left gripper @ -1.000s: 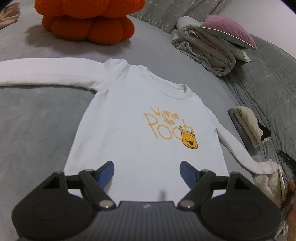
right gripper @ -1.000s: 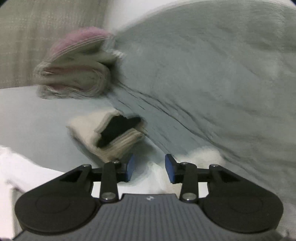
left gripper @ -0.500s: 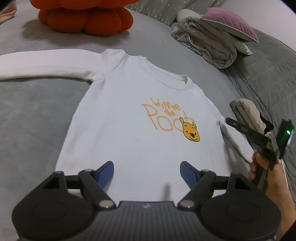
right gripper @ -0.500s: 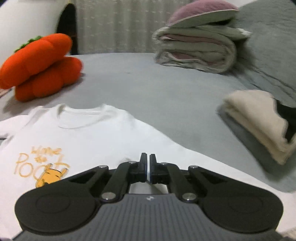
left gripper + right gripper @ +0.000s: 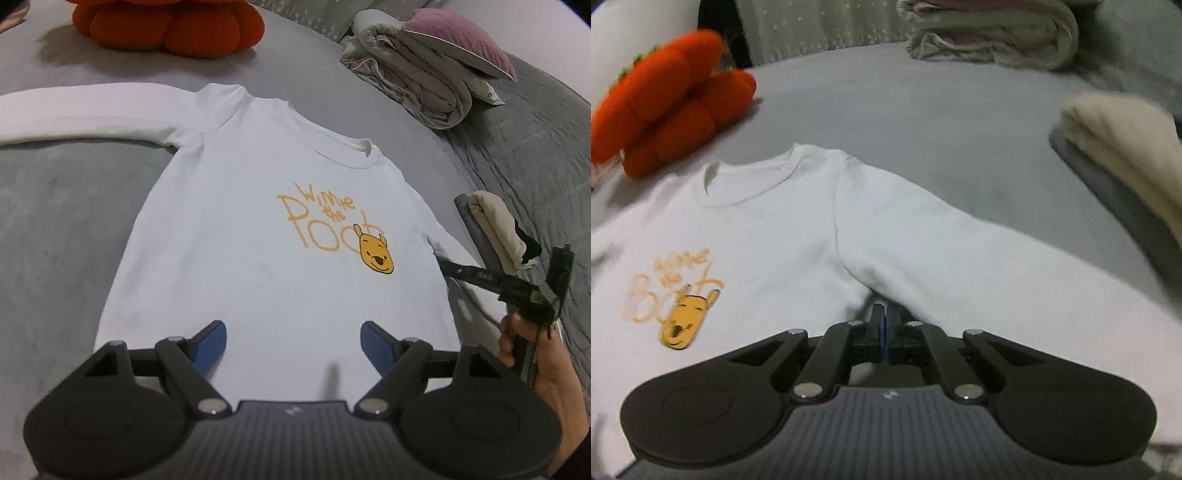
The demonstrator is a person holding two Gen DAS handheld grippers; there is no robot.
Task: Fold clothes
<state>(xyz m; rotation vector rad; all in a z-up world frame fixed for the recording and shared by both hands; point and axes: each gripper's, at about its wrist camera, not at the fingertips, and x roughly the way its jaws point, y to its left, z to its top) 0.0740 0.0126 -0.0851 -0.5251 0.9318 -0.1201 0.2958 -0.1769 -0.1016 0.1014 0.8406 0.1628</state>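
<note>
Right tongs (image 5: 885, 325) closed — shirt (image 5: 258, 236) armpit

Grey bed (image 5: 66, 229) w/ smooth cover fills most of both views. Orange plush cushion (image 5: 170, 26), lobed like a pumpkin, sits at far left edge of bed; in right wrist view it shows green bit on top (image 5: 668, 96). Folded pile of beige/grey bedding (image 5: 417, 74) lies far right, w/ mauve pillow (image 5: 461, 48) resting on top. Quilted grey blanket (image 5: 535, 155) banks up along right side. Dotted grey fabric (image 5: 812, 26) behind, maybe curtain or pillow, can't tell.
</note>
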